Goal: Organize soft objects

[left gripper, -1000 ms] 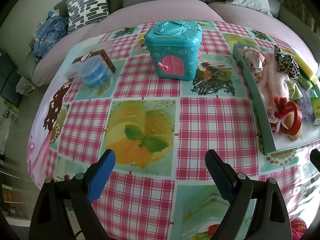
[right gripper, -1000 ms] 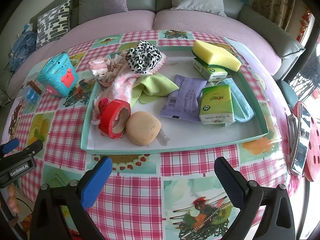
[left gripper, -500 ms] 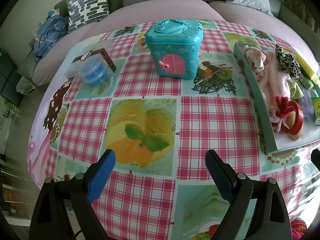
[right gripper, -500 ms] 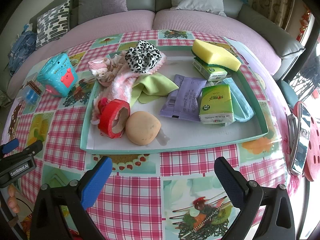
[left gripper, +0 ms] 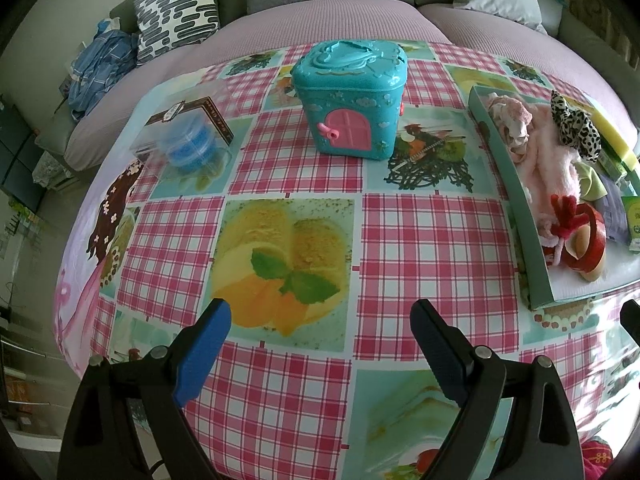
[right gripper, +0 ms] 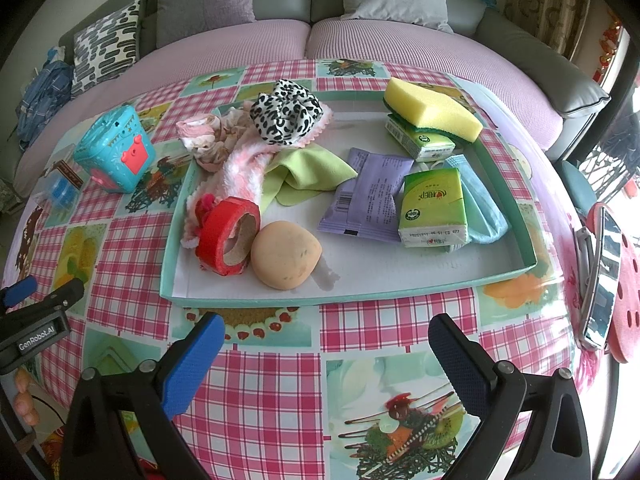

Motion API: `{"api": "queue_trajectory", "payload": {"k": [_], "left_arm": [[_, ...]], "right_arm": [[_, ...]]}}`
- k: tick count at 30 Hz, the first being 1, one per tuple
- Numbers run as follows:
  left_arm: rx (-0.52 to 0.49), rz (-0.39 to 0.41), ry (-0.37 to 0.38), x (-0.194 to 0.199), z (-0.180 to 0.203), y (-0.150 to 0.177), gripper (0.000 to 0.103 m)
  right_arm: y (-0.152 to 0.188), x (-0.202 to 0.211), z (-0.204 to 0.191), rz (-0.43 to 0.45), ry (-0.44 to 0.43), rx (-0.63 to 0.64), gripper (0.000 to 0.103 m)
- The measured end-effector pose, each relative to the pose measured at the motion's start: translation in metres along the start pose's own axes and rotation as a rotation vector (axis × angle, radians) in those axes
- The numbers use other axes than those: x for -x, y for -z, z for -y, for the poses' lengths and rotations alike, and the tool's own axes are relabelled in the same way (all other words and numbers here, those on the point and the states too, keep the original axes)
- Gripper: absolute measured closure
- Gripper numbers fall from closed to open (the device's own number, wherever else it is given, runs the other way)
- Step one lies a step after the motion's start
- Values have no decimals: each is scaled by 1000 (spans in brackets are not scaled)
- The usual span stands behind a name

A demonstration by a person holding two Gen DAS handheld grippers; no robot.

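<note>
1. While both grippers are hovering low over the near edge of the checked pink oilcloth worktop (right gripper: 132,248), the left gripper (left gripper: 320,322) and the right gripper (right gripper: 326,338) are each standing wide apart and holding nothing.
2. The soft things are lying together in the shallow teal-rimmed white tray (right gripper: 360,298): the leopard-print fabric scrunchie (right gripper: 286,112), fluffy pink sock (right gripper: 242,170), green cloth (right gripper: 308,172), yellow sponge (right gripper: 430,110), light blue cloth (right gripper: 480,208) and tan foam puff (right gripper: 286,256), mixed with tissue packs and a red tape roll (right gripper: 226,236).
3. The turquoise plastic house-shaped box (left gripper: 350,98) is standing shut, well apart from the tray.
4. This is fitting either sorting still ahead or a finished gathering; no grasp is under way, so the next move cannot be settled.
</note>
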State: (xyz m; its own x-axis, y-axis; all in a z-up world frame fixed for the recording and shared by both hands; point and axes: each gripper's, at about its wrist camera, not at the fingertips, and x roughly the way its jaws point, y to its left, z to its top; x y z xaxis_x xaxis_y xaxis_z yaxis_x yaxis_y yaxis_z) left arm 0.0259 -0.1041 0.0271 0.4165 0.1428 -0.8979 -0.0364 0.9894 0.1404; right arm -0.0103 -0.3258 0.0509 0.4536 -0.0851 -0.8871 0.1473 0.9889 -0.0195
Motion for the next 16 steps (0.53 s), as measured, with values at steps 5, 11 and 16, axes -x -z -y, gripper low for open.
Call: {"api": "queue_trajectory", "payload": {"k": [5, 11, 16], "left_arm": [[0, 4, 3, 2, 1, -1, 12], [3, 27, 7, 7, 2, -1, 12], [3, 21, 22, 6, 3, -1, 12]], "right_arm": [[0, 0, 0, 0, 1, -2, 0], [0, 0, 0, 0, 0, -1, 0], [0, 0, 0, 0, 0, -2, 0]]}}
